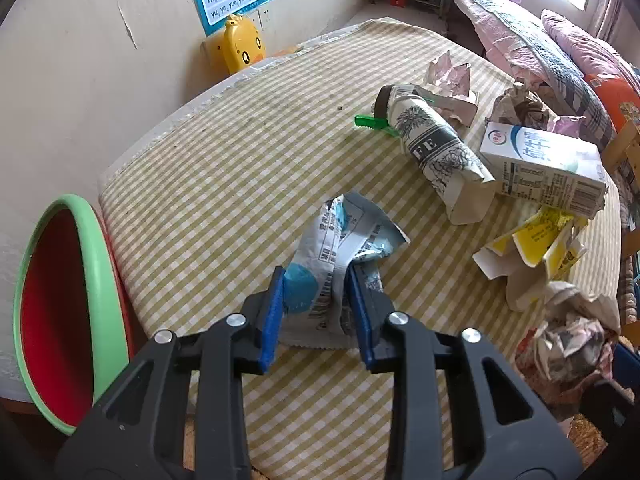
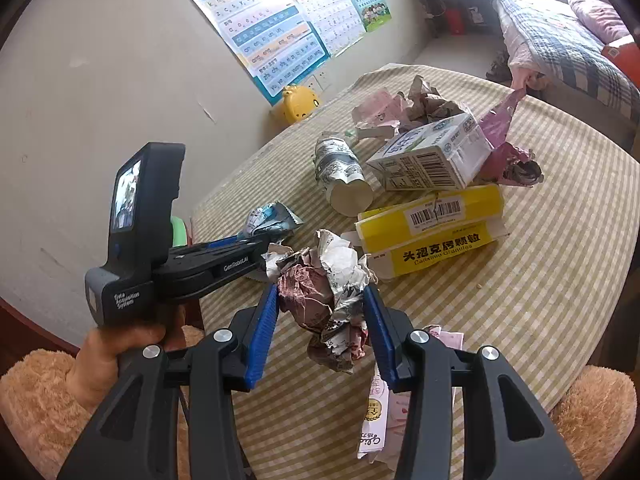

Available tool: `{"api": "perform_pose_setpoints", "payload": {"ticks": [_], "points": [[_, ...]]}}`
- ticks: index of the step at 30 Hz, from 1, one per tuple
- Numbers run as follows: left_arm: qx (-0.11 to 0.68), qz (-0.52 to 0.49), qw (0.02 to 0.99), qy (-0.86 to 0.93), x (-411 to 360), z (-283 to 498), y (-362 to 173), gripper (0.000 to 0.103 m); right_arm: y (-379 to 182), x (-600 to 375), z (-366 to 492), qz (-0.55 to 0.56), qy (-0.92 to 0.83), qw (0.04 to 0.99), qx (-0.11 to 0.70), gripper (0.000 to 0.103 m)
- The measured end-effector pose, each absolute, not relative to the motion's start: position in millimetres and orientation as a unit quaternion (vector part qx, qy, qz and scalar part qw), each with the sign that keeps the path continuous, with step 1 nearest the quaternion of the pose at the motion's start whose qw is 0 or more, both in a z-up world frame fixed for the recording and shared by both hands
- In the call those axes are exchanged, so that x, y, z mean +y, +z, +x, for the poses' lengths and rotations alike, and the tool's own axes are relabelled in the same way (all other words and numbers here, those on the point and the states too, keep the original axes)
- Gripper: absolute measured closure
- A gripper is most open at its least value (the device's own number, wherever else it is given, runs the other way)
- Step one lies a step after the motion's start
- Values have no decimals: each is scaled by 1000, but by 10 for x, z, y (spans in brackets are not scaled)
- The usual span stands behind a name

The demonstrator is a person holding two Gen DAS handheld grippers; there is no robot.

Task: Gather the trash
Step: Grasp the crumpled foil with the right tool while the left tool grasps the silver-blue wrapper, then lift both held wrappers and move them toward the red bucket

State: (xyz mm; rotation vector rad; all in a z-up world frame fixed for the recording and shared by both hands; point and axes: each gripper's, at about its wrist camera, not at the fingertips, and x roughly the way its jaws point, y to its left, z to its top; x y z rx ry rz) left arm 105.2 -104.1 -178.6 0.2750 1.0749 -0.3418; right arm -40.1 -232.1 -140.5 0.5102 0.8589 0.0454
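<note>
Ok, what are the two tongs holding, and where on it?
Left tongs: the blue-and-white wrapper, pinched across its near end. Right tongs: the crumpled paper ball, by its sides.

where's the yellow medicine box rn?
In the right wrist view the yellow medicine box lies flat on the checked table, right of centre, just in front of the white milk carton and beside the paper cup.

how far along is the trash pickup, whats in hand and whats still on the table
Nothing visibly binned yet; the bin's visible inside looks bare. In hand: the left gripper is closed on the blue-and-white wrapper, and the right gripper holds a crumpled paper wad. Left on the table: the paper cup, milk carton, yellow box, green clip and more crumpled scraps.
</note>
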Motion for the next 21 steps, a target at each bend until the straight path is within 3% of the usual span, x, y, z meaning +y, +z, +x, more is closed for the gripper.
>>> {"api": "perform_pose_setpoints", "payload": {"ticks": [7, 21], "points": [[500, 111, 846, -151, -929, 943, -1686, 78, -1345, -2338, -429, 244, 20, 881, 404, 61], [428, 97, 888, -140, -642, 507, -1077, 79, -1196, -2274, -481, 235, 14, 891, 389, 61]]}}
